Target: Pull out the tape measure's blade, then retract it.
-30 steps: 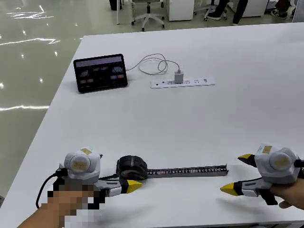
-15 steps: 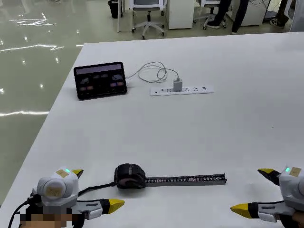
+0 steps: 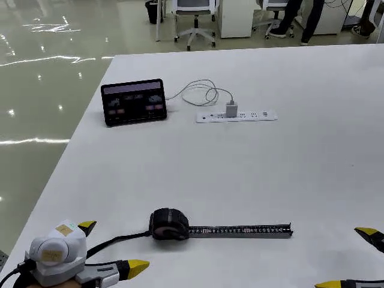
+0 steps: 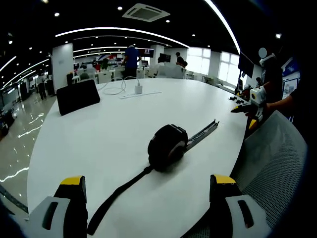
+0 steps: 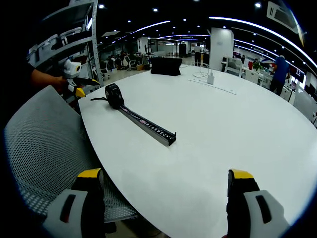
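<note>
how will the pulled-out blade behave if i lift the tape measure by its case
The blade is long and thin, so it would probably droop or buckle past the case. The case looks compact and solid, likely heavy for its size. Its limp strap would likely dangle.

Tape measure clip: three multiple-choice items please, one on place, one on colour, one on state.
1. In the head view, the tablet stands: A. left of the power strip B. right of it C. on the floor
2. The tips of the left tool and right tool are: A. red B. yellow C. green
3. The blade of the tape measure is: A. fully retracted B. pulled out, flat on the table C. clamped in a tool
1 A, the strip lies to its right; 2 B, yellow shows on every tip; 3 B, it lies extended, both tools open and clear of it.
</note>
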`<move>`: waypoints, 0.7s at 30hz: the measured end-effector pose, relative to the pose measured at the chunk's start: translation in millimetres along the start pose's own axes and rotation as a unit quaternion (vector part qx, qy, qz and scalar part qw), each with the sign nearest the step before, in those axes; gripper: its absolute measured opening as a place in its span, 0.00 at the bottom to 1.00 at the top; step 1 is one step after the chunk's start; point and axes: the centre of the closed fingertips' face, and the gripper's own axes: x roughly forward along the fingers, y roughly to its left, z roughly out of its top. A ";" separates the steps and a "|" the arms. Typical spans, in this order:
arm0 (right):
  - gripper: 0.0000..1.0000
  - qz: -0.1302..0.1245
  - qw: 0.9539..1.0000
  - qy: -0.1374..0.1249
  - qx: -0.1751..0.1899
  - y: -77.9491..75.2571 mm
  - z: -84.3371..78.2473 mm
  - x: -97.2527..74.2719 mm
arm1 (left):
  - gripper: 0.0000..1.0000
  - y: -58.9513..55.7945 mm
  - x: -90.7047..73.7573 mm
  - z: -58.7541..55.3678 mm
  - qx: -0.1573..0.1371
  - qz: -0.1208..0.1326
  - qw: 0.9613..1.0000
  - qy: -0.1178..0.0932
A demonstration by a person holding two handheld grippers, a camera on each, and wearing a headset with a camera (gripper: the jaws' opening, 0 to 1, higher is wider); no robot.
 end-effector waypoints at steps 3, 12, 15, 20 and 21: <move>1.00 -0.006 1.000 0.000 -0.007 -1.8 -2.5 -4.3 | 1.00 4.6 0.6 -3.3 -0.003 0.004 1.000 0.002; 1.00 -0.023 1.000 0.004 0.001 -4.3 -7.2 -15.2 | 1.00 6.1 0.8 -6.7 -0.004 0.002 1.000 0.009; 1.00 -0.025 1.000 0.004 0.004 -5.4 -7.7 -17.3 | 1.00 6.1 0.3 -3.5 -0.005 0.003 1.000 0.006; 1.00 -0.024 1.000 -0.002 0.002 -2.5 -4.9 -19.0 | 1.00 6.1 0.1 -1.7 0.001 0.003 1.000 0.004; 1.00 -0.024 1.000 -0.003 0.004 -2.9 -4.5 -18.7 | 1.00 6.2 -0.4 -1.6 0.001 0.004 1.000 0.004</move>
